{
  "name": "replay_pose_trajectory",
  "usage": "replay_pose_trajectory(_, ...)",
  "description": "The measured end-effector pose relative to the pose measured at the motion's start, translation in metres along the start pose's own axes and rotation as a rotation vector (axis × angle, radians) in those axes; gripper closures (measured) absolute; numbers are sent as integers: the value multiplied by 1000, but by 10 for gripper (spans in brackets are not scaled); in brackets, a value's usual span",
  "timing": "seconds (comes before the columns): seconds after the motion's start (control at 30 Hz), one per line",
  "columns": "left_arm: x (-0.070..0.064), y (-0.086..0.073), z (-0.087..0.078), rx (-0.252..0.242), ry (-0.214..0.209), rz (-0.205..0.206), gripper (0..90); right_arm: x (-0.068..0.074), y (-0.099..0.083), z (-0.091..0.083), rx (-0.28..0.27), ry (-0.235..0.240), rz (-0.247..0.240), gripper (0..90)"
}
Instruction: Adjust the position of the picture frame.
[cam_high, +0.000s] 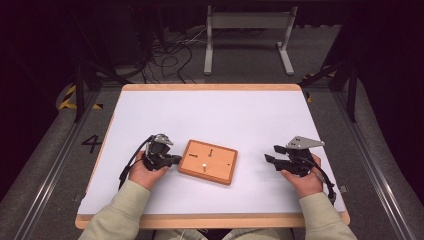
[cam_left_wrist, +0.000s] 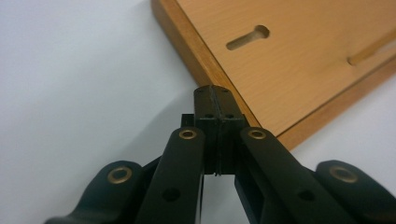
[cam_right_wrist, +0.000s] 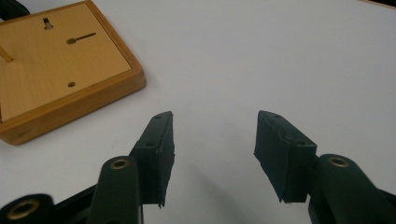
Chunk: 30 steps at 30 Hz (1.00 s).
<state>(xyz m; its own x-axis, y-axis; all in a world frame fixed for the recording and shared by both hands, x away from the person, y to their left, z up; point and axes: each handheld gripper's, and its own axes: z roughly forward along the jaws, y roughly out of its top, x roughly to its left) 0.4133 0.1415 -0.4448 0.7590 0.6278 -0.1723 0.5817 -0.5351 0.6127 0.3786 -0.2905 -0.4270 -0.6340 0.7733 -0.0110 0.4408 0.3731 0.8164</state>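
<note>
From above, the left hand-held gripper (cam_high: 176, 159) touches the wooden board (cam_high: 208, 161) lying mid-table (cam_high: 225, 112), cables on the floor (cam_high: 172, 55) behind; the left gripper view shows its jaws pressed together, empty, at the board's edge; the right hand-held gripper (cam_right_wrist: 212, 140) gapes wide, holding nothing, beside the board.
</note>
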Motion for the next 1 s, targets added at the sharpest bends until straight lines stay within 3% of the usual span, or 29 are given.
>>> replay_pose_trajectory(0.27,-22,3,8,5,-78,38,900,3,2,-1,12,38,2,552)
replay_pose_trajectory(0.33,-29,4,10,1,-107,63,900,3,2,-1,13,44,4,561)
replay_pose_trajectory(0.4,-35,4,11,7,-130,59,900,3,3,-2,19,57,4,584)
replay_pose_trajectory(0.57,-41,5,14,-5,-160,85,899,8,5,-4,30,101,-15,644)
replay_pose_trajectory(0.73,-41,4,13,-1,-171,91,878,20,8,-2,81,183,-80,793)
replay_pose_trajectory(0.77,-39,5,12,-12,-160,111,866,22,8,-1,89,200,-93,819)
replay_pose_trajectory(0.83,-38,5,7,-34,-162,101,848,30,8,0,115,267,-137,885)
replay_pose_trajectory(1.0,-35,4,0,-83,-156,100,824,48,7,6,185,381,-230,900)
